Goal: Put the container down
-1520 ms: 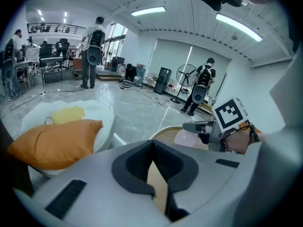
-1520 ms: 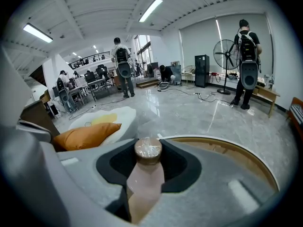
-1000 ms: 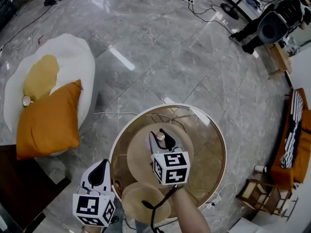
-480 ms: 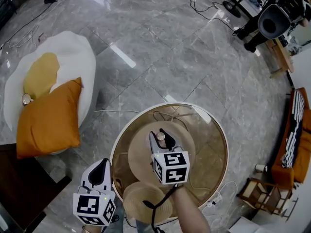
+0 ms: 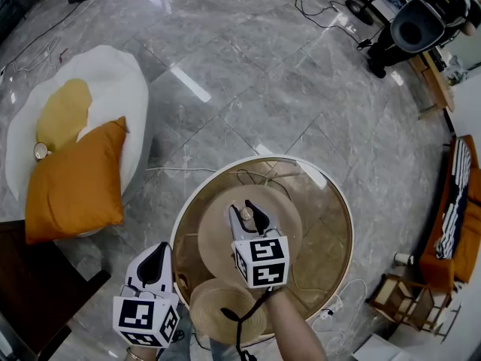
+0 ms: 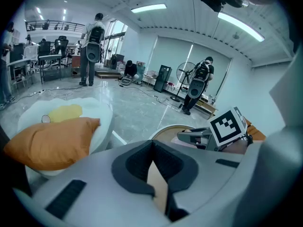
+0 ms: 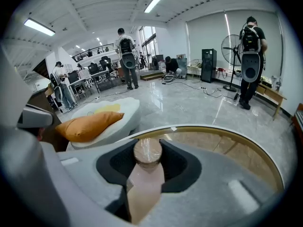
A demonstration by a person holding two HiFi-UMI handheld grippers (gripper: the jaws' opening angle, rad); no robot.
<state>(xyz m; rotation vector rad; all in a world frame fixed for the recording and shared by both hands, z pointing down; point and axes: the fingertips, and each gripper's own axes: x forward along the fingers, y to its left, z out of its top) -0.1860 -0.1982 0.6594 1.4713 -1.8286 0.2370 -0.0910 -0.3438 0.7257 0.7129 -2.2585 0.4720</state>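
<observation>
Container (image 7: 146, 171), pale pink with a round wooden lid, sits clamped between the fingers of our right gripper (image 5: 250, 215), over the round glass bench (image 5: 342, 201) and a wide straw hat (image 5: 214, 235). Our left gripper (image 5: 159, 251) hangs at the bench's near-left rim, its fingers pressed together on nothing. An orange cushion (image 5: 75, 183) lies on a white floor seat (image 5: 124, 89), well off to the left.
</observation>
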